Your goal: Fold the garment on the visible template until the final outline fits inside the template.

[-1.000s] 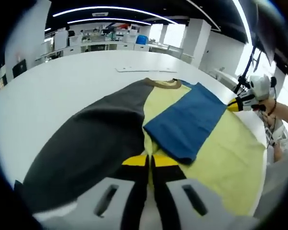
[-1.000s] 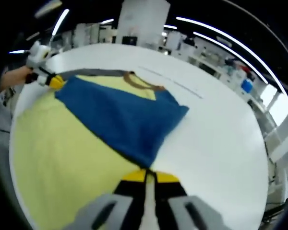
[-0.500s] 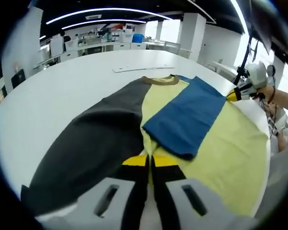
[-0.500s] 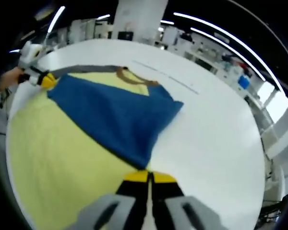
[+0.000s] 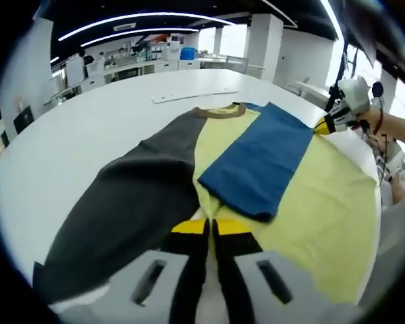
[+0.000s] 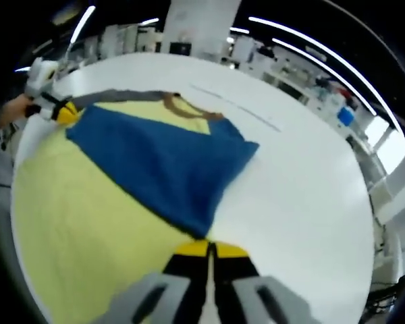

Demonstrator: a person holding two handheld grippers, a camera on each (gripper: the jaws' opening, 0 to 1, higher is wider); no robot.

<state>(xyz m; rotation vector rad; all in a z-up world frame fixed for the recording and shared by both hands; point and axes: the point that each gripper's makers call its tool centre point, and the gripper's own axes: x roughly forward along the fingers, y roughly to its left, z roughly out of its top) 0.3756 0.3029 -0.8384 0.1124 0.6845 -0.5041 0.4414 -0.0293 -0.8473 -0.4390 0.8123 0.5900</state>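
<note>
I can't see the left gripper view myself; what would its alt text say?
A garment in dark grey, pale yellow and blue panels lies spread on a round white table, the blue panel folded over the yellow. The left gripper, jaws together with yellow-banded tips, sits at the garment's near edge; the right gripper, in a person's hand, is at its far side.

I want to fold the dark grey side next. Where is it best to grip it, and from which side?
Probably grip the dark grey part at its outer edge, coming from the bare white table beside it. That edge lies flat and free; the inner edge meets the yellow body.
</note>
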